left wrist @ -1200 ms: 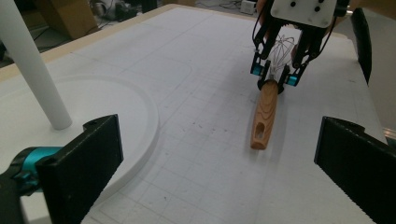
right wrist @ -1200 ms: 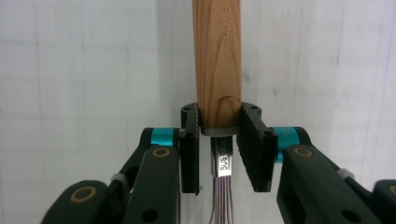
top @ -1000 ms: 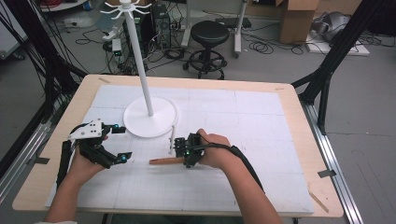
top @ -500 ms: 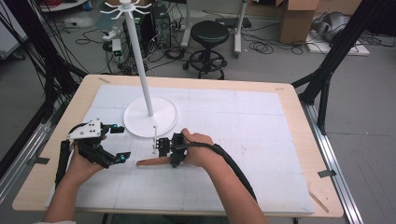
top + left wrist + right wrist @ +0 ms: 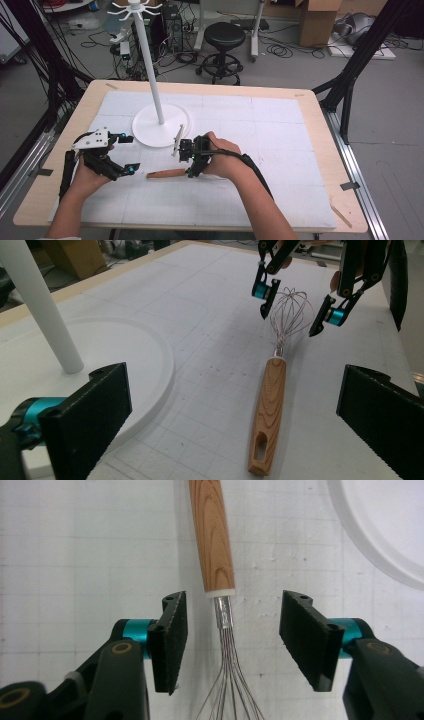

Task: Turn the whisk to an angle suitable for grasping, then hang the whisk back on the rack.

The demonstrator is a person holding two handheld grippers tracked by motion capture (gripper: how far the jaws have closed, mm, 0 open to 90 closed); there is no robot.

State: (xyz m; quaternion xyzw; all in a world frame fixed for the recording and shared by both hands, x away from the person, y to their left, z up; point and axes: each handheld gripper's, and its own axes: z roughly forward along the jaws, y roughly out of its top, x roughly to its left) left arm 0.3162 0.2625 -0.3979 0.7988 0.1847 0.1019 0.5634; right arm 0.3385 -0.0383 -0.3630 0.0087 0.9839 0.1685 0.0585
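A whisk with a wooden handle (image 5: pixel 166 173) lies flat on the white mat, its wire head pointing toward the person's right. My right gripper (image 5: pixel 188 163) hangs just above its neck. In the right gripper view the jaws (image 5: pixel 232 635) have just been opening and now stand apart on either side of the metal neck, touching nothing, with the handle (image 5: pixel 212 535) running away from them. The left gripper view shows the whisk (image 5: pixel 270 390) on the mat with the right gripper (image 5: pixel 290 322) over its wires. My left gripper (image 5: pixel 129 153) rests open at the left, holding nothing.
A white stand with a round base (image 5: pixel 160 131) and a tall pole (image 5: pixel 150 65) sits behind the whisk, its hooks at the top. The mat stretches bare to the right and front. The table's wooden edge (image 5: pixel 320 115) frames it.
The right gripper carried the whisk a little leftward, then let go of it and rose slightly with its jaws apart. The left gripper kept still.
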